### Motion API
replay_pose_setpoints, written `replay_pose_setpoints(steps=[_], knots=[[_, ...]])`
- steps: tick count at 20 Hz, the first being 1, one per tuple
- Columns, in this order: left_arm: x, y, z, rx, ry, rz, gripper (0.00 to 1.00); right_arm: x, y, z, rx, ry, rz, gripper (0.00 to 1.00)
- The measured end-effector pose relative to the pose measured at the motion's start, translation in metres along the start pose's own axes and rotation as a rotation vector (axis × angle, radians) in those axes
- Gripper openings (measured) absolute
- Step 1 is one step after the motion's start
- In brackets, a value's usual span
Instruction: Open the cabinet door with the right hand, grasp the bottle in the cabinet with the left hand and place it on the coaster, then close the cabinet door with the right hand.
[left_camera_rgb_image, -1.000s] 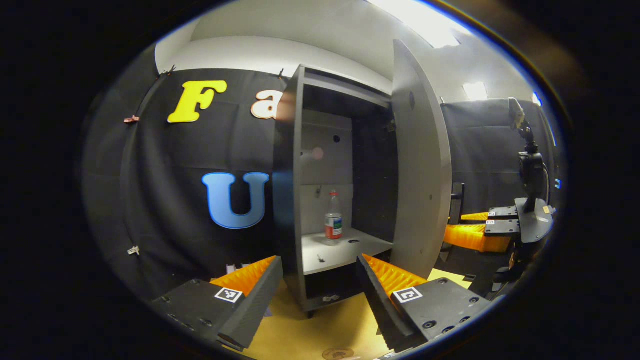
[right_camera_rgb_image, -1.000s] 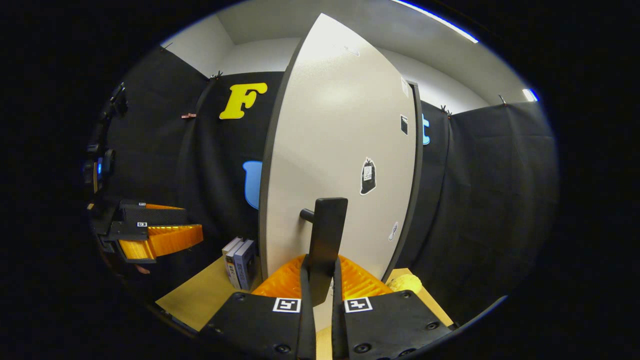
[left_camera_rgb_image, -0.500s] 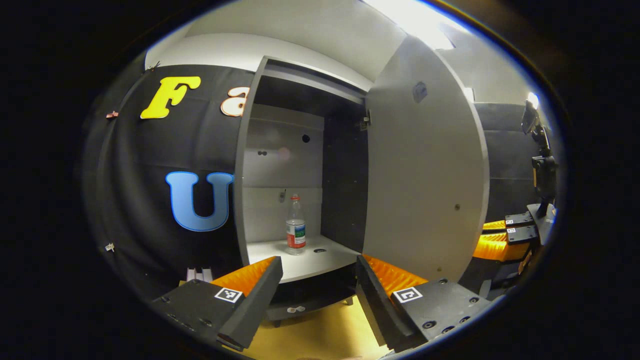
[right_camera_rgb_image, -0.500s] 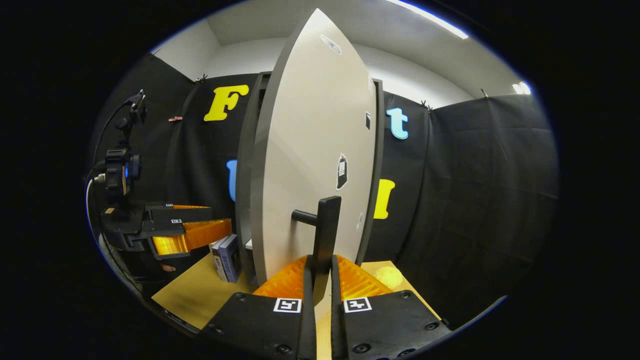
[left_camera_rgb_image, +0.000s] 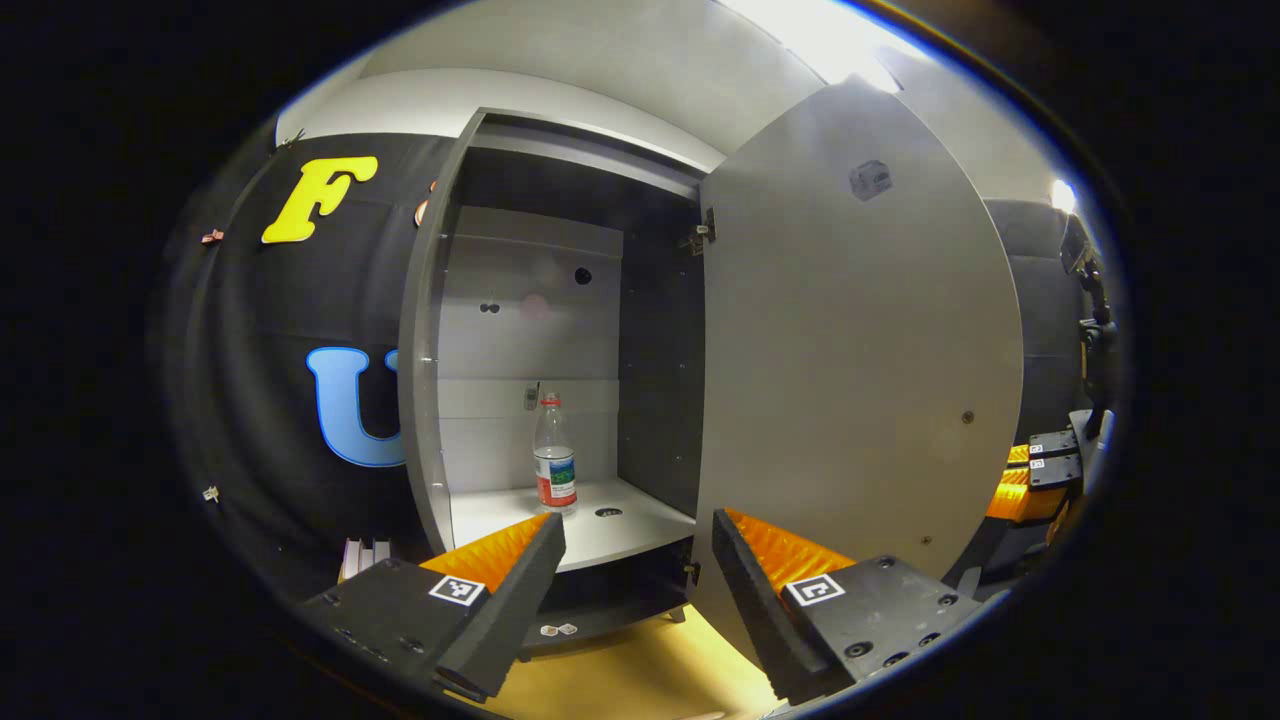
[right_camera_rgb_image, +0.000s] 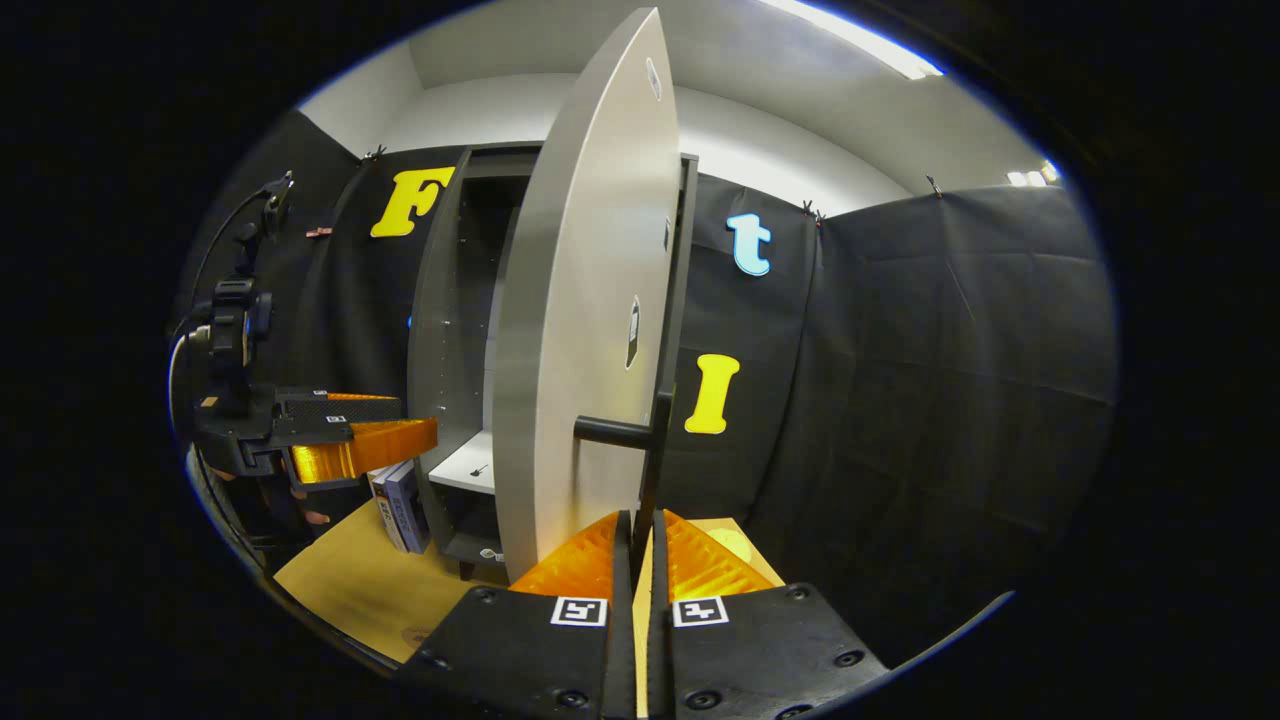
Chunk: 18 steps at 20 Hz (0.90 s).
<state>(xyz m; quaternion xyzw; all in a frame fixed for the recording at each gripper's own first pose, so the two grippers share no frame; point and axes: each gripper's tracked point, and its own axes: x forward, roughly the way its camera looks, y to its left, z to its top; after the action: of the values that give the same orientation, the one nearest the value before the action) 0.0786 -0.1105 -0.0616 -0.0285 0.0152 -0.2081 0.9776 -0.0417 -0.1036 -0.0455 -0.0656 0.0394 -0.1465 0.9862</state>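
Observation:
A clear bottle (left_camera_rgb_image: 554, 455) with a red cap and a red-and-green label stands upright on the white shelf (left_camera_rgb_image: 640, 525) inside the open grey cabinet (left_camera_rgb_image: 425, 350). My left gripper (left_camera_rgb_image: 635, 520) is open in front of the shelf, short of the bottle, with nothing between its fingers. The cabinet door (left_camera_rgb_image: 850, 380) stands wide open on the right. In the right gripper view, my right gripper (right_camera_rgb_image: 640, 520) is shut on the lower end of the dark bar handle (right_camera_rgb_image: 652, 450) of the door (right_camera_rgb_image: 580, 300). The left gripper (right_camera_rgb_image: 370, 450) shows there at the left, before the opening.
The cabinet stands on a yellowish table (right_camera_rgb_image: 350, 590). Some books (right_camera_rgb_image: 400, 495) lean beside the cabinet's left side. A pale yellow thing (right_camera_rgb_image: 738, 545) lies on the table behind the door. Black cloth walls close in the booth.
The door has swung wider open with my right gripper on its handle. My left gripper has shifted so that the cabinet's opening and the bottle face it more squarely.

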Motion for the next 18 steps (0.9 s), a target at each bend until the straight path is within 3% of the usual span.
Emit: replay_pose_setpoints(steps=[7,13,16,18], knots=[[0.022,-0.021,0.003,-0.004,-0.014,0.048,0.94,0.003,-0.049,-0.005,0.041,0.004,0.090,0.06],[0.037,-0.029,0.005,0.007,-0.015,0.105,0.94,0.009,-0.084,-0.010,0.156,-0.010,0.143,0.06],[0.043,-0.033,0.007,-0.002,-0.018,0.103,0.93,0.005,-0.088,-0.009,0.111,-0.023,0.169,0.14],[0.047,-0.030,0.007,0.005,-0.023,0.122,0.90,0.005,-0.088,-0.011,0.084,-0.020,0.173,0.15]])
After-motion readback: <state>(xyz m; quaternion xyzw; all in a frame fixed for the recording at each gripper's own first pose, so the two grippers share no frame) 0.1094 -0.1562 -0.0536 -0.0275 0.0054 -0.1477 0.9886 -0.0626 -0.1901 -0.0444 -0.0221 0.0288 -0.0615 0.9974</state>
